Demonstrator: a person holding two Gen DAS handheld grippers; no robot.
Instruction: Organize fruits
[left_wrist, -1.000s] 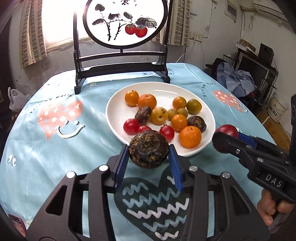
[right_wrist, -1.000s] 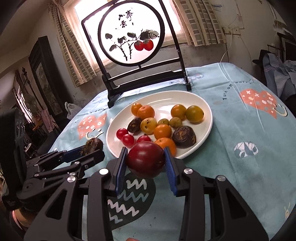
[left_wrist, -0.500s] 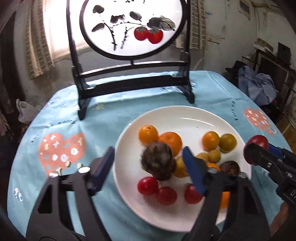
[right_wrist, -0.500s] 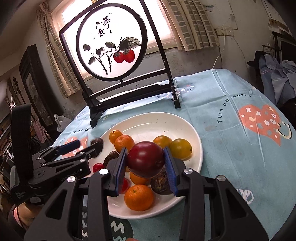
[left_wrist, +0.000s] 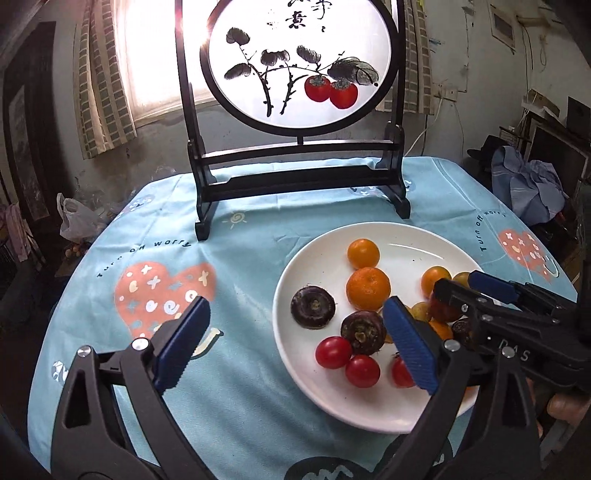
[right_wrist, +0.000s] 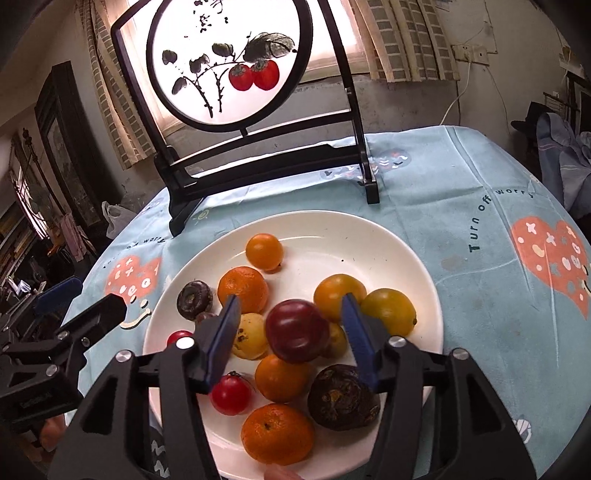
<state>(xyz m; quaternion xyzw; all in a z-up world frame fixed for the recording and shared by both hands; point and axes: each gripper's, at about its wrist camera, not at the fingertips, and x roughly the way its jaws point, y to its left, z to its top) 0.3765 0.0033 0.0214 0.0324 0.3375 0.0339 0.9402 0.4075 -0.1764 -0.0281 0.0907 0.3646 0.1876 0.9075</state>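
A white plate on the blue tablecloth holds several oranges, yellow fruits, red cherry tomatoes and dark brown fruits. My left gripper is open and empty over the plate's left edge. A dark brown fruit lies on the plate's left side, just beyond it. My right gripper is open above the plate's middle. The dark red plum sits between its blue pads on top of the other fruits, with gaps on both sides. The right gripper also shows in the left wrist view.
A black wooden stand with a round painted screen stands on the table behind the plate. The blue tablecloth has heart prints. Clothes and furniture lie beyond the table's right edge.
Both grippers moved forward over the plate and opened. The left let go of the dark brown fruit onto the plate's left side. The right let go of the red plum onto the pile.
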